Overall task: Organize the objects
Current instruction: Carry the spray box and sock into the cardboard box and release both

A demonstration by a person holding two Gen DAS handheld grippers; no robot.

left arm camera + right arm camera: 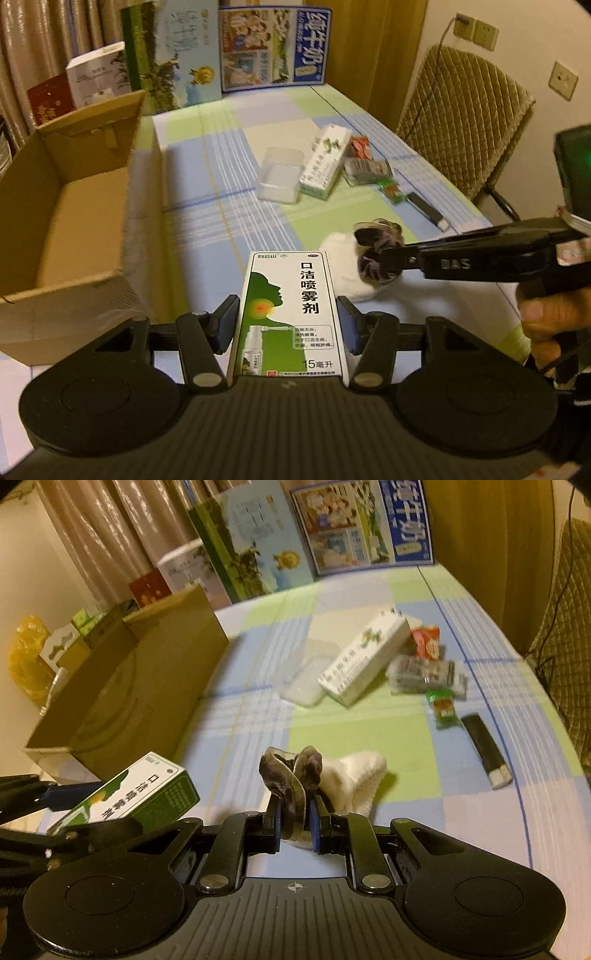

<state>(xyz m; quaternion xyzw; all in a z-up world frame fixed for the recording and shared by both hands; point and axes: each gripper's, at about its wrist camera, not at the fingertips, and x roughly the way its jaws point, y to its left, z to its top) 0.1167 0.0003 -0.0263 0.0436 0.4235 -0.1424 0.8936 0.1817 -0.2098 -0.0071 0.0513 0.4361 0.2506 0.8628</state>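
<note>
My left gripper (287,319) is shut on a green and white spray box (290,314), held above the checked tablecloth (207,192); the same box (147,794) shows at the lower left of the right wrist view. An open cardboard box (66,206) stands just left of it. My right gripper (294,821) is shut on a dark velvet scrunchie (293,775), lifted over a white folded cloth (354,779). In the left wrist view the right gripper (384,260) reaches in from the right with the scrunchie (373,254).
Further back lie a clear plastic case (280,173), a white and green carton (325,160), snack packets (365,170) and a black lighter (426,210). Tall printed cartons (273,48) line the back. A quilted chair (465,118) stands at the right edge.
</note>
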